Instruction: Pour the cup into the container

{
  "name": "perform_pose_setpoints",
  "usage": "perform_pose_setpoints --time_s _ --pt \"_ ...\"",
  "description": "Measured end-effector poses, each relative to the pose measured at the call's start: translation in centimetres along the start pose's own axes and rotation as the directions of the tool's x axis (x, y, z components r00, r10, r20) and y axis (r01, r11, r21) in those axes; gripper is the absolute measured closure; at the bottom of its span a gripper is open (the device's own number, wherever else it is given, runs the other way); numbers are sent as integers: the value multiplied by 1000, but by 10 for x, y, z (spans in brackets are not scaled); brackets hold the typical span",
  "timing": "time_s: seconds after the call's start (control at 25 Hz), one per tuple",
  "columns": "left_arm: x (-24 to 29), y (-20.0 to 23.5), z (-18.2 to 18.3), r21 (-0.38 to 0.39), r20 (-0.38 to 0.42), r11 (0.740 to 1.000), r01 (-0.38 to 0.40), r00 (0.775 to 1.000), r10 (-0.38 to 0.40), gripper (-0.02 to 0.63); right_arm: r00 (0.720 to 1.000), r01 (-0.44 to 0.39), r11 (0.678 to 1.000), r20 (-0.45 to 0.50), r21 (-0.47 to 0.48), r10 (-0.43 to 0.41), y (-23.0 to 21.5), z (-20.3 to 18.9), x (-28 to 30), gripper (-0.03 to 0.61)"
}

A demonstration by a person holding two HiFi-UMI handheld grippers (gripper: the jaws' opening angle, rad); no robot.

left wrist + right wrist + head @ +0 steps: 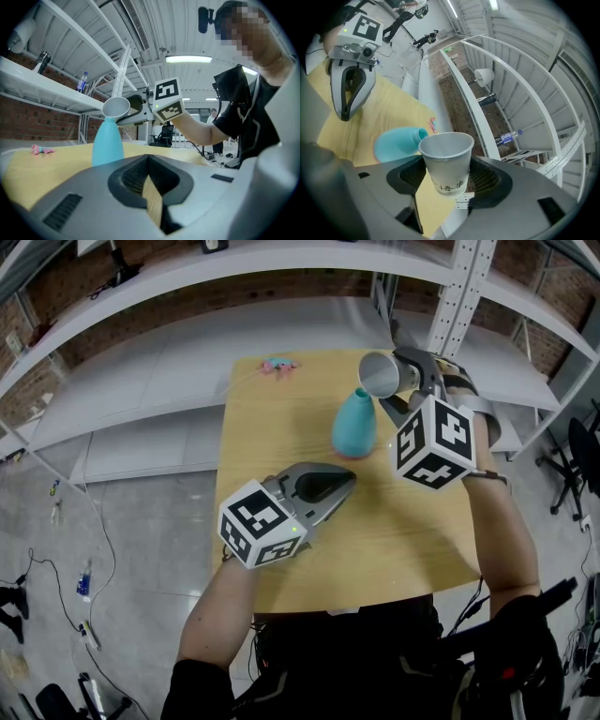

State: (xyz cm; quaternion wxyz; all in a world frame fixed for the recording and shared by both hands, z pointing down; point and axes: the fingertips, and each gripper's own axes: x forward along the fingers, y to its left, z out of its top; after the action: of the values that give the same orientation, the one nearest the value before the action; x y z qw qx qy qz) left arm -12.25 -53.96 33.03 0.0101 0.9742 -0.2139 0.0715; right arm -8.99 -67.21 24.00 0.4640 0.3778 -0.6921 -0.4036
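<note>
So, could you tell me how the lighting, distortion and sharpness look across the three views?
Head view: even light, sharp on the teal bottle, with mild bowing toward the edges. Left gripper view: strong fisheye with dark corners, and the ceiling lamp blows out to white. Right gripper view: the shelf rails bow heavily, yet the paper cup is crisp.

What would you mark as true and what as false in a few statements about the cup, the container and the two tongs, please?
1. The right tongs grip a paper cup. True.
2. The cup stands upright on the table. False: it is held in the air, tipped over the teal container's mouth.
3. The left tongs hold the container. False: they are shut on nothing, apart from it.
4. A small pink thing lies near the table's far edge. True.
</note>
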Motion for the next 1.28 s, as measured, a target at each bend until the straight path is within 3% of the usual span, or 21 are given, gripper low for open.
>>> perform_pose_setpoints --time_s 0.88,1.16,1.28 --pt "0 -1 1 -1 -1 1000 4 1000 -4 623 1000 16 999 -11 -36 -17 -2 1 -1 284" --pt "0 0 2 -2 -2 1000 6 1000 -6 623 1000 13 1000 1 8 -13 -1 -1 1 284" --pt "0 0 2 -2 -1 1000 3 1000 -3 623 1000 -12 997 30 73 10 1 0 1 284"
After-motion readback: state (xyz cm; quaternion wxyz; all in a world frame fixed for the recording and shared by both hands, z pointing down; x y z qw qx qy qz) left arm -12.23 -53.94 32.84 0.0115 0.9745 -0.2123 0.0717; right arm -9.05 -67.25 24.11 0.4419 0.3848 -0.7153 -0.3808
